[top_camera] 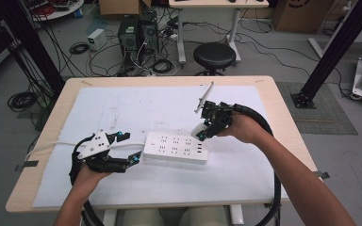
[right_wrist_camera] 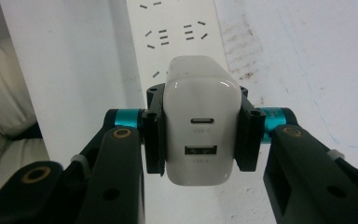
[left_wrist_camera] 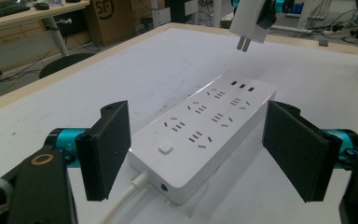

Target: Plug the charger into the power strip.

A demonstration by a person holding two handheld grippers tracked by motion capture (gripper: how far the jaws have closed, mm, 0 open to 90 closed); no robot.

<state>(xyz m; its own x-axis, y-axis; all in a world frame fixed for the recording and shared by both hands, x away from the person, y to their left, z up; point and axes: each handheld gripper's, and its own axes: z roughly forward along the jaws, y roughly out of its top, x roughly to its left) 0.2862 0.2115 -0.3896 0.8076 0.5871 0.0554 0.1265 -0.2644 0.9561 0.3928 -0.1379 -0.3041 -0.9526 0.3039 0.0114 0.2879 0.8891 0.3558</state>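
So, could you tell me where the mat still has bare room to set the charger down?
The white mat is bare behind the power strip up to the far edge, and along the near edge. It is crowded around the strip, between the left gripper and right gripper.

Left gripper (top_camera: pixel 133 148) low, jaws spread wide, right gripper (top_camera: pixel 202 129) raised, tilted down, jaws clamped

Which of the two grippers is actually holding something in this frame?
The right gripper: its jaws clamp a white charger above the power strip. The left gripper stands open, jaws either side of the strip's cable end.
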